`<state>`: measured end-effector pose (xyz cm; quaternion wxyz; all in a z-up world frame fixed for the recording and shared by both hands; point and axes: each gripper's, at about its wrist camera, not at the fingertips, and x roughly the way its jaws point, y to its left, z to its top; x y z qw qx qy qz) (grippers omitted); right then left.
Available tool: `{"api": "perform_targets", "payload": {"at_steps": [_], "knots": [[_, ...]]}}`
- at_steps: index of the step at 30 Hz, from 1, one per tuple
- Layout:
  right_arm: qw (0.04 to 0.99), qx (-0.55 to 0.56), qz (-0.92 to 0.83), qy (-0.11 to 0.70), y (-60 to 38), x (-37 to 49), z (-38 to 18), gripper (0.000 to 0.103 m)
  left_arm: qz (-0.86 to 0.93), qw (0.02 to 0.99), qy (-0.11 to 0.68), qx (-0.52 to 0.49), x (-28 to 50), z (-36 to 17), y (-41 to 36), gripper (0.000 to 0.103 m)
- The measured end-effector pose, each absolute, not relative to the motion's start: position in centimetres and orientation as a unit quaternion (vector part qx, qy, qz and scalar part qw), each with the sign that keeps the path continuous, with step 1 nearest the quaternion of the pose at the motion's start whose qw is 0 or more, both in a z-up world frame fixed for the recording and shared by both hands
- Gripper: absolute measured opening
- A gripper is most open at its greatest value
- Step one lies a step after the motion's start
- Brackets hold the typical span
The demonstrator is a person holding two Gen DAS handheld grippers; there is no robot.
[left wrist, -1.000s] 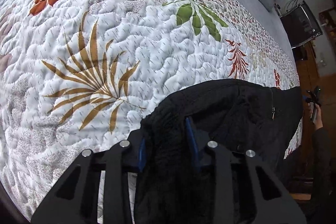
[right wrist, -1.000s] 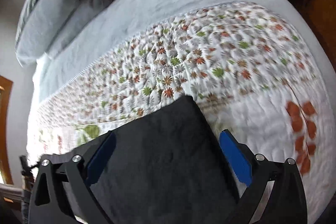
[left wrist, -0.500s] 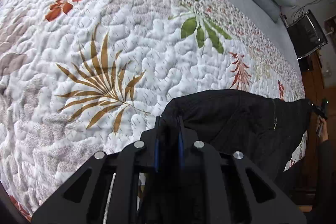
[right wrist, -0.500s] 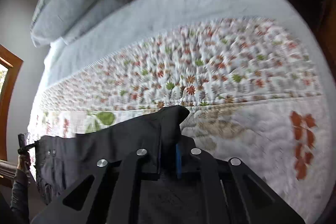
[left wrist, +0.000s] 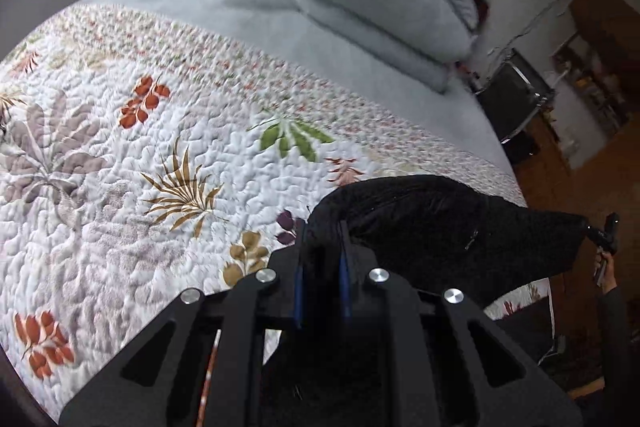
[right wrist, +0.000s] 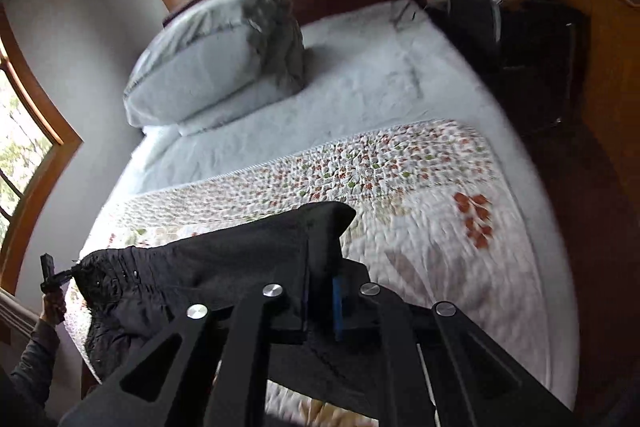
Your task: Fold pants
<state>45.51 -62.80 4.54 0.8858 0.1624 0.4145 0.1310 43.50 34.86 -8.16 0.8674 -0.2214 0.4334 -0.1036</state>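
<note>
Left gripper [left wrist: 322,227]: jaws pinching a fold of the black pants [left wrist: 440,223] at lower centre of the left wrist view. Right gripper [right wrist: 320,279]: jaws clamped on the opposite end of the same garment, lower centre of the right wrist view. The pants hang stretched between both grippers above the floral quilt [left wrist: 140,155]. Grey pillow [right wrist: 216,63] lies at upper left, on the pale sheet [right wrist: 360,83].
</note>
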Motion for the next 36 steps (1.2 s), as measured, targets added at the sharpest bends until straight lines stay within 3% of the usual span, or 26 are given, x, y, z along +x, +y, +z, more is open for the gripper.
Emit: {"api": "perform_targets", "payload": {"at_steps": [5,14,20,25,29,31,35,36], "knots": [[0.898,0.190,0.119,0.378,-64.6,34.5,5.0,0.007,-0.129,0.880,0.389,-0.240,35.7,-6.3,35.2,0.012],[0.890,0.274,0.092,0.352,-66.7,20.0,-1.5,0.007,-0.132,0.869,0.384,-0.284,23.8,-9.2,35.6,0.012],[0.891,0.263,0.088,0.359,-65.7,18.2,-2.7,0.007,-0.128,0.857,0.402,-0.295,20.7,-12.2,35.1,0.013],[0.909,0.191,0.104,0.356,-63.5,23.4,2.4,0.007,-0.122,0.846,0.411,-0.317,20.2,-13.9,35.5,0.013],[0.938,0.131,0.125,0.295,-62.2,22.7,5.1,0.007,-0.122,0.840,0.410,-0.335,19.7,-14.7,36.0,0.014],[0.943,0.120,0.121,0.285,-62.6,20.4,3.2,0.008,-0.121,0.835,0.415,-0.339,19.2,-15.5,36.0,0.015],[0.925,0.163,0.095,0.330,-64.6,14.6,-6.7,0.011,-0.112,0.824,0.427,-0.356,18.5,-17.3,36.3,0.017],[0.918,0.168,0.087,0.348,-64.7,13.6,-8.8,0.024,-0.110,0.823,0.429,-0.356,18.5,-17.4,36.3,0.017]]}}
